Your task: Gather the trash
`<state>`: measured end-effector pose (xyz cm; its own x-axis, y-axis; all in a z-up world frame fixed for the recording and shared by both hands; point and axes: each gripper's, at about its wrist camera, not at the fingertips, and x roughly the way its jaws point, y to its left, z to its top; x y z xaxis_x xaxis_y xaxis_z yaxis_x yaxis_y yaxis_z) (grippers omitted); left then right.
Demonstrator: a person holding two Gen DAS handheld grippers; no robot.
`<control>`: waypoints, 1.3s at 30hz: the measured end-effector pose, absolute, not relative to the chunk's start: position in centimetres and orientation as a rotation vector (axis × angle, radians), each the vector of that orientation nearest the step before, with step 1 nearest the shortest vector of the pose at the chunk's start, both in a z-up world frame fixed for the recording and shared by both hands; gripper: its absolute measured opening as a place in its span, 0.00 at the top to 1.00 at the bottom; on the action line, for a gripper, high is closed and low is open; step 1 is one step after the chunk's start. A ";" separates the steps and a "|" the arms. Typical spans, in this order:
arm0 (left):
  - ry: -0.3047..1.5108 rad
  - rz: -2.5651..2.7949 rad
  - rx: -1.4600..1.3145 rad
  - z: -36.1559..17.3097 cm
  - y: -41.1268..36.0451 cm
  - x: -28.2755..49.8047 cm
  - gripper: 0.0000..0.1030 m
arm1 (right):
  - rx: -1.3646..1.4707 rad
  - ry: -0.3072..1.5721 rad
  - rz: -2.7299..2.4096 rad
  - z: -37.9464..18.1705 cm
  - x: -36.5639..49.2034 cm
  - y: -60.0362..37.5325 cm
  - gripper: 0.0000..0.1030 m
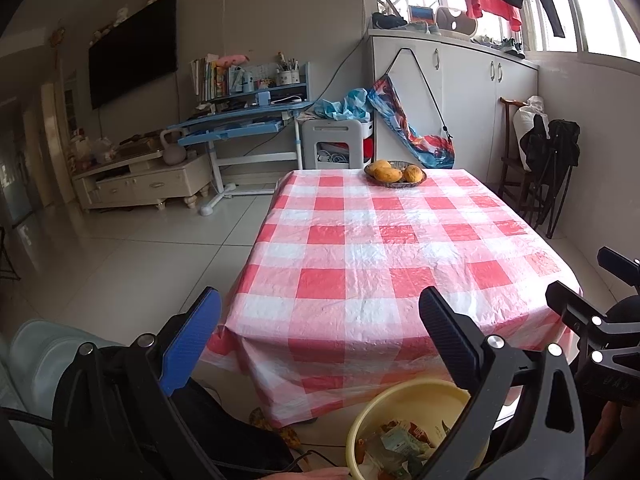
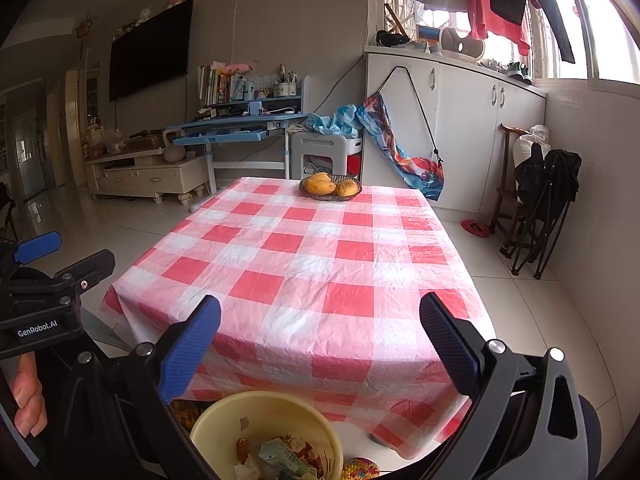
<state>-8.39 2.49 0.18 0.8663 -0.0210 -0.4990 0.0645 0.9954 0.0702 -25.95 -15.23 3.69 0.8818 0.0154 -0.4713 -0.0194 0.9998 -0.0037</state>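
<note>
A yellow plastic basin (image 1: 404,404) (image 2: 240,412) stands on the floor in front of the table, below both grippers. It holds crumpled wrappers and paper trash (image 1: 400,442) (image 2: 280,456). My left gripper (image 1: 320,332) is open and empty, held above the basin facing the table. My right gripper (image 2: 320,332) is open and empty too, just right of the left one. The right gripper shows at the right edge of the left wrist view (image 1: 592,312); the left gripper shows at the left edge of the right wrist view (image 2: 52,272).
The table (image 1: 400,248) (image 2: 312,272) has a red-and-white checked cloth and a dish of mangoes (image 1: 395,173) (image 2: 330,187) at its far end. A blue desk (image 1: 240,120), a TV cabinet (image 1: 144,180), white cupboards (image 1: 472,92) and a folded chair (image 2: 536,200) stand beyond.
</note>
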 end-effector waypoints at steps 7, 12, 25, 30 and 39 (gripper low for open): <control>0.520 -0.048 0.091 0.1 2.4 -8.3 0.07 | -0.012 0.495 0.016 3.6 -25.9 -15.2 0.08; 0.521 -0.047 0.077 0.1 2.4 -8.3 0.07 | -0.027 0.504 0.016 3.3 -26.0 -15.1 0.08; 0.526 -0.056 0.060 0.1 2.5 -8.2 0.07 | -0.076 0.522 0.022 3.0 -25.8 -14.4 0.08; 0.526 -0.059 0.059 0.0 2.3 -8.2 0.07 | -0.078 0.522 0.022 3.0 -25.9 -14.3 0.07; 0.526 -0.058 0.056 0.0 2.5 -8.2 0.07 | -0.080 0.524 0.022 3.0 -25.9 -14.2 0.08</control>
